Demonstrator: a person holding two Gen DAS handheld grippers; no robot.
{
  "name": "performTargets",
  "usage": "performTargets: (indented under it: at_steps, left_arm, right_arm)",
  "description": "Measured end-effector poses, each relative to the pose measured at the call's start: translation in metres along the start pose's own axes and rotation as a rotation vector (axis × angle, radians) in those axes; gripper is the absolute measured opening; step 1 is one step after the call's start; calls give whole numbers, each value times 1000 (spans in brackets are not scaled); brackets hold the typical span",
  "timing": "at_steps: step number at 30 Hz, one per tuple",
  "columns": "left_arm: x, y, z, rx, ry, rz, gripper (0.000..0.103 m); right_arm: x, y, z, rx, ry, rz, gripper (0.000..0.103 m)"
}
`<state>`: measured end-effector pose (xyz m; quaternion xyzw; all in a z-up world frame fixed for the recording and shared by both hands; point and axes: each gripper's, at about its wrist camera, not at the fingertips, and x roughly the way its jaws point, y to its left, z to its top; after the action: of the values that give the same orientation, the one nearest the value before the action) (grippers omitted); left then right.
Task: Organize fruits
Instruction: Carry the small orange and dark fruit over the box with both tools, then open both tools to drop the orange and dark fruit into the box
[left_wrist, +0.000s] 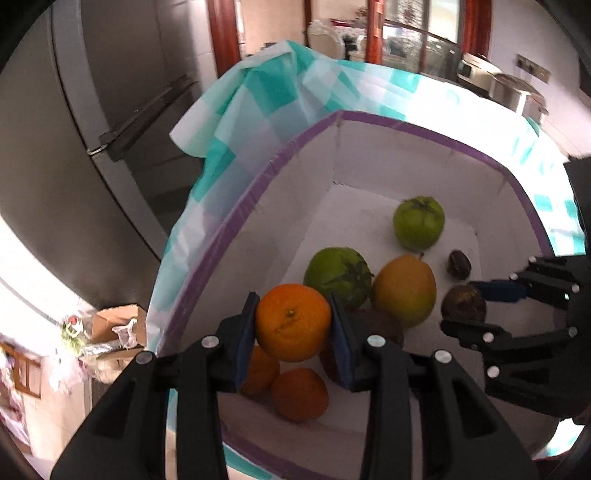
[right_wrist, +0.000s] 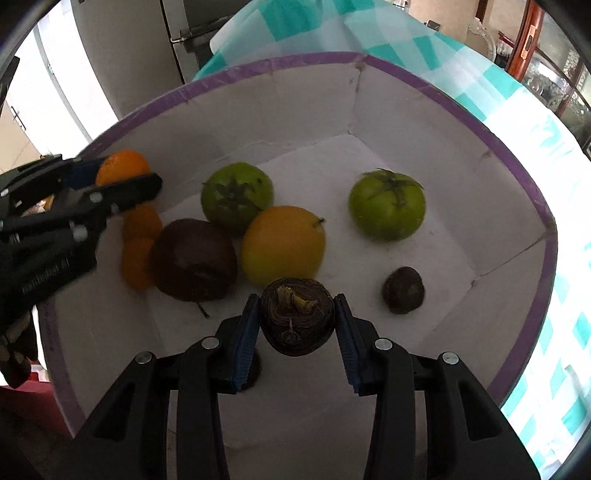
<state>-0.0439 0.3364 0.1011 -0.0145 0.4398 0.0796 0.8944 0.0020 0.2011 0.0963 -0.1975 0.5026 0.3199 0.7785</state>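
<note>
White box (right_wrist: 424, 122): left tongs (left_wrist: 293, 323) clamp orange (left_wrist: 293, 321); right tongs (right_wrist: 297, 317) clamp brown fruit (right_wrist: 297, 315).

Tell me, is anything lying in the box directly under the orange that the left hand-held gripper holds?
Yes. The left hand-held gripper holds the orange above two other oranges on the box floor, with a dark purple fruit close beside them.

Box (right_wrist: 406, 122): matt white card, purple-taped rim. Orange (left_wrist: 293, 322): glossy, dimpled peel. Brown fruit (right_wrist: 297, 315): rough, dull skin. Tablecloth (left_wrist: 258, 96): smooth checked plastic.
</note>
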Motion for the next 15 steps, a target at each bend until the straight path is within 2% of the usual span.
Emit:
performTargets:
  at_steps: [3,7,15]
  left_arm:
    - [-2,-3,6,-16,-19,6,37]
    - [-5,-16,13,10,-46,1,37]
    - [14,-22,5,26,39,-6,38]
  right_arm:
    - [-2,-1,0,-39,5,-7,40]
    - [-9,-14,8,-8,-19,-15,40]
    - [-10,-16,4,-14,-5,-68,41]
